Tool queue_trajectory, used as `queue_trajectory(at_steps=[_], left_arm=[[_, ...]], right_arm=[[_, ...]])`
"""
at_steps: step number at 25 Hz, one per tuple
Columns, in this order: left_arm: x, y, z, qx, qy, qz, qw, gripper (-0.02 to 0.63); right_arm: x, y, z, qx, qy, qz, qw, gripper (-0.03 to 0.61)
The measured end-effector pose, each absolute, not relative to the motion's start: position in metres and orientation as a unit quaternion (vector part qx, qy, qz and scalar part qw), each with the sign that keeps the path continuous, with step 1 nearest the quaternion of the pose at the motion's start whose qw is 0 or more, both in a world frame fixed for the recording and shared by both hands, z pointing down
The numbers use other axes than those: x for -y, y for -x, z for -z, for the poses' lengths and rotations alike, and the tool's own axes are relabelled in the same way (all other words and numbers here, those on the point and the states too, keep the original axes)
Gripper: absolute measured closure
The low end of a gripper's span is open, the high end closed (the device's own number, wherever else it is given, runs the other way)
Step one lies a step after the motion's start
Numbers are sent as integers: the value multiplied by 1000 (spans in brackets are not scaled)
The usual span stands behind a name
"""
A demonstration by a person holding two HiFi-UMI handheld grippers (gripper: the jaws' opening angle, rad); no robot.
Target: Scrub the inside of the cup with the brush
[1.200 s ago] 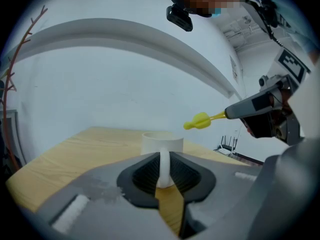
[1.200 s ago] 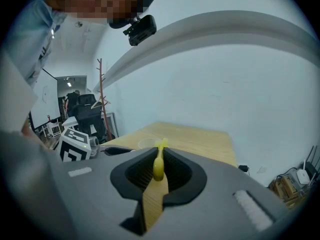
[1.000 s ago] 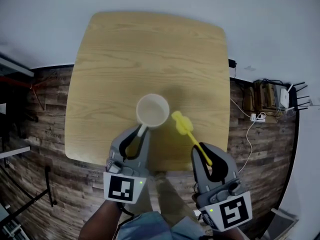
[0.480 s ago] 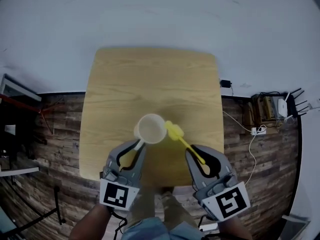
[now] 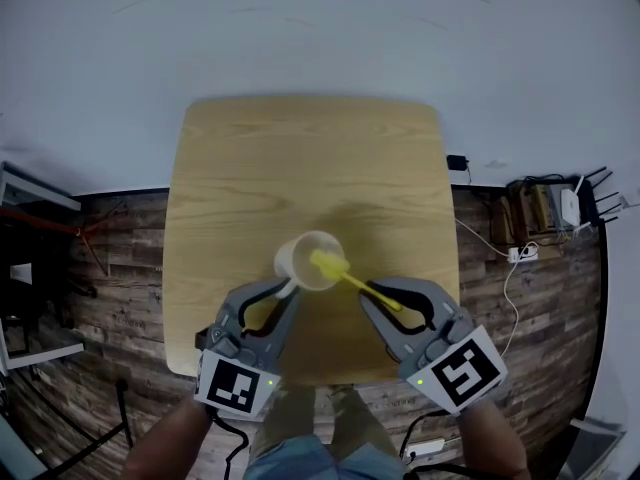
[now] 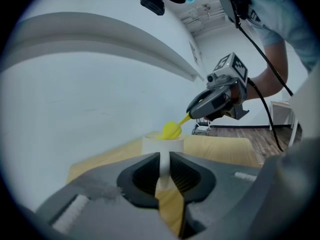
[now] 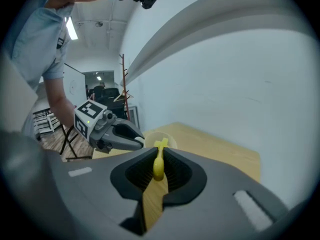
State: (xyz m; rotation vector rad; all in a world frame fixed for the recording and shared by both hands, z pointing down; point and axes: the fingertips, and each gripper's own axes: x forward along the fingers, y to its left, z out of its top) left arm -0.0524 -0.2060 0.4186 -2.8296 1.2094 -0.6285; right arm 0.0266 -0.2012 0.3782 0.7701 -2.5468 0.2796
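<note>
While the left gripper (image 5: 283, 290) clamps the smooth white round cup (image 5: 300, 256) by its handle, the right gripper (image 5: 385, 298) pinches a slim yellow brush (image 5: 330, 266), its head at the cup's mouth, over a wood-grain table (image 5: 300, 158).

Grey left gripper (image 5: 290, 289) and right gripper (image 5: 377, 294) bear black-and-white marker cubes (image 5: 236, 383).

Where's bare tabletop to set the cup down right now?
Whole far half of the table, from the cup to the wall-side edge, is bare. Crowded only near the front edge: left gripper, right gripper, brush.
</note>
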Motion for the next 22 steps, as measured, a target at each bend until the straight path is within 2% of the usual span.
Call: queue_trajectory(at_steps=[4, 22], left_arm=[[210, 52, -425, -355, 910, 216, 2, 540], [197, 56, -439, -275, 920, 273, 58, 540]], right_arm=[[212, -13, -389, 931, -233, -80, 269, 538], [224, 6, -415, 924, -171, -45, 339, 538]])
